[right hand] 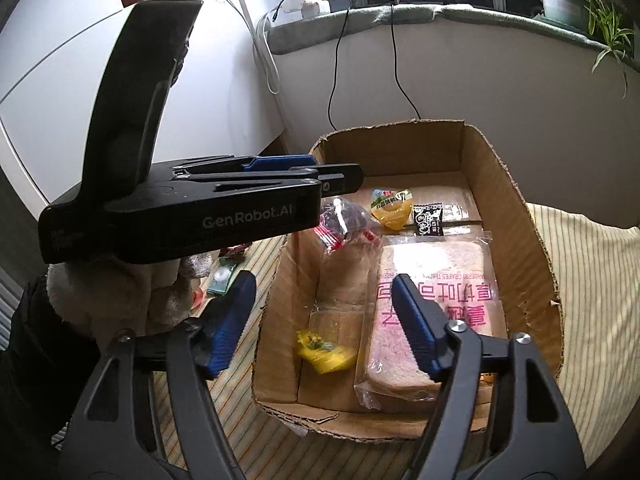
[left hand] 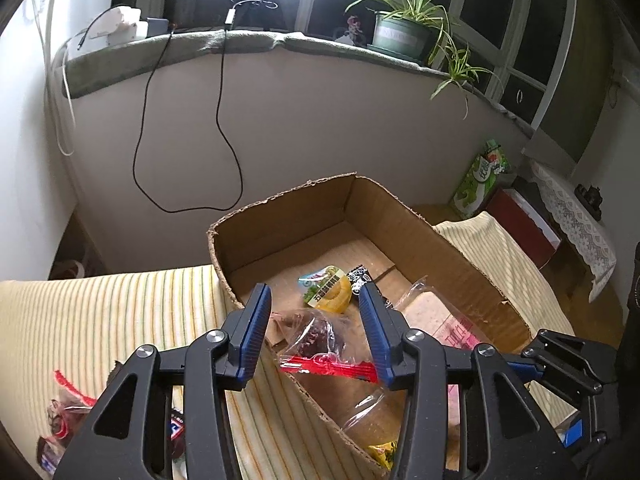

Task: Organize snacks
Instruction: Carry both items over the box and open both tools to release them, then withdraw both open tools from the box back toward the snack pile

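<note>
An open cardboard box (left hand: 280, 216) (right hand: 520, 208) stands on a striped cloth. Inside lie a yellow jelly cup (left hand: 326, 290) (right hand: 390, 206), a small black packet (left hand: 360, 274) (right hand: 428, 220), a pink-printed bread packet (left hand: 444, 320) (right hand: 432, 304) and a yellow wrapper (right hand: 324, 350). My left gripper (left hand: 316, 324) (right hand: 348, 178) hangs over the box's left wall. A clear packet with a dark pastry and a red seal (left hand: 320, 340) (right hand: 344, 220) sits loosely between its parted jaws. My right gripper (right hand: 324, 320) is open and empty above the box's near end.
More snack packets (left hand: 64, 412) (right hand: 222, 276) lie on the striped cloth (left hand: 100, 320) left of the box. A light-gloved hand (right hand: 160, 292) holds the left gripper. Behind are a wall with hanging cables (left hand: 144, 120), a sill with a potted plant (left hand: 404, 32), and a green carton (left hand: 480, 180).
</note>
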Tool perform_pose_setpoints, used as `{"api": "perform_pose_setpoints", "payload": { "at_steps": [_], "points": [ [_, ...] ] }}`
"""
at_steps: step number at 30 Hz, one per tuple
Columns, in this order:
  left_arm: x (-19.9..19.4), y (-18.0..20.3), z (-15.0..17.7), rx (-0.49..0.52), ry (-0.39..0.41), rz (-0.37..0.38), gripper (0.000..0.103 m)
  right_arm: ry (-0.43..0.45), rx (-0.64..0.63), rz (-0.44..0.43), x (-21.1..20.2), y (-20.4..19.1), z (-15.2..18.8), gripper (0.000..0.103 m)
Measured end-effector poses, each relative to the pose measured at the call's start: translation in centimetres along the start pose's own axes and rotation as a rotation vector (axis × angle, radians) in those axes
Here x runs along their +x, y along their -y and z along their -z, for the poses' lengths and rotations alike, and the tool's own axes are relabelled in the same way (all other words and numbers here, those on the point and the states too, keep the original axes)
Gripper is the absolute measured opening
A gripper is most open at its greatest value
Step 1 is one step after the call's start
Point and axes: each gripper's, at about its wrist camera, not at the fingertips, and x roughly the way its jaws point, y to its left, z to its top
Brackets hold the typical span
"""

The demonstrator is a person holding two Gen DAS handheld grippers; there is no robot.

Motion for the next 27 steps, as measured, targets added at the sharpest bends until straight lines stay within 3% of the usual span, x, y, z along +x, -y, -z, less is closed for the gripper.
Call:
{"api": "perform_pose_setpoints", "payload": {
  "at_steps": [15,27],
  "points": [
    [-3.2,-0.4,0.3,-0.01,0.043,-0.013,0.045,0.016,-0.006,0.007,-1.3,-1.0,0.0,0.076],
    [-8.7,-3.3,2.0,-0.06,0.101,-0.064,0.045,0.025,-0.055,-0.022,-2.4,-4.3,0.3,0.076]
  ]
}}
